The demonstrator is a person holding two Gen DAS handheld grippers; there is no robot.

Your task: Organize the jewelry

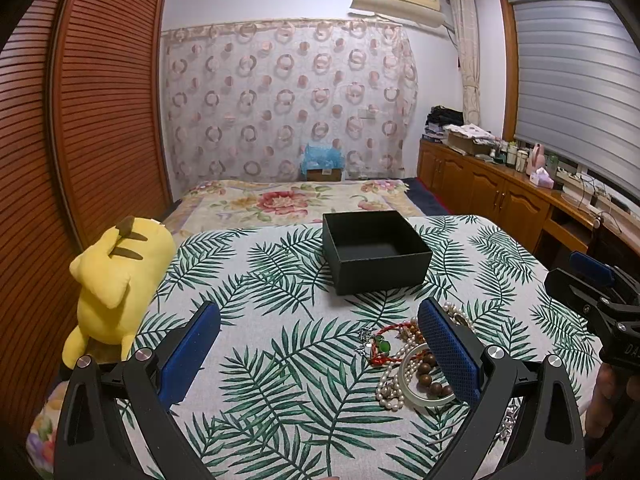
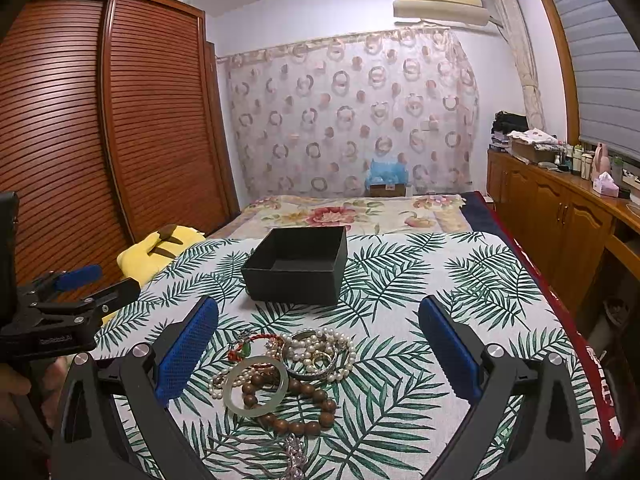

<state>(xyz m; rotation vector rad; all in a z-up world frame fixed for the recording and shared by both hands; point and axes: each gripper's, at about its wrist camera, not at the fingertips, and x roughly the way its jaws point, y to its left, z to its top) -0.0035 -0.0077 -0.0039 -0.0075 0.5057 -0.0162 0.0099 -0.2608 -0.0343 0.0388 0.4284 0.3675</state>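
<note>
A pile of jewelry (image 2: 288, 368) lies on the leaf-print cloth (image 2: 420, 280): a pale jade bangle (image 2: 228, 398), brown wooden beads (image 2: 304, 424), pearl strands (image 2: 340, 344), a red cord with a green stone (image 2: 245, 347). An open black box (image 2: 298, 268) sits just beyond it, empty. My right gripper (image 2: 318, 316) hovers over the pile, open, nothing between its blue pads. My left gripper (image 1: 318, 320) is open too; the jewelry (image 1: 404, 364) lies by its right finger (image 1: 448, 344), the black box (image 1: 374, 254) ahead. Each gripper shows at the other view's edge.
A yellow plush toy (image 1: 116, 280) lies at the cloth's left edge beside a slatted wooden wardrobe (image 1: 80, 120). A floral bedspread (image 1: 296, 198) stretches beyond the box. Wooden cabinets (image 1: 500, 188) with clutter run along the right wall under a blind. A hand (image 2: 16, 384) holds the left gripper.
</note>
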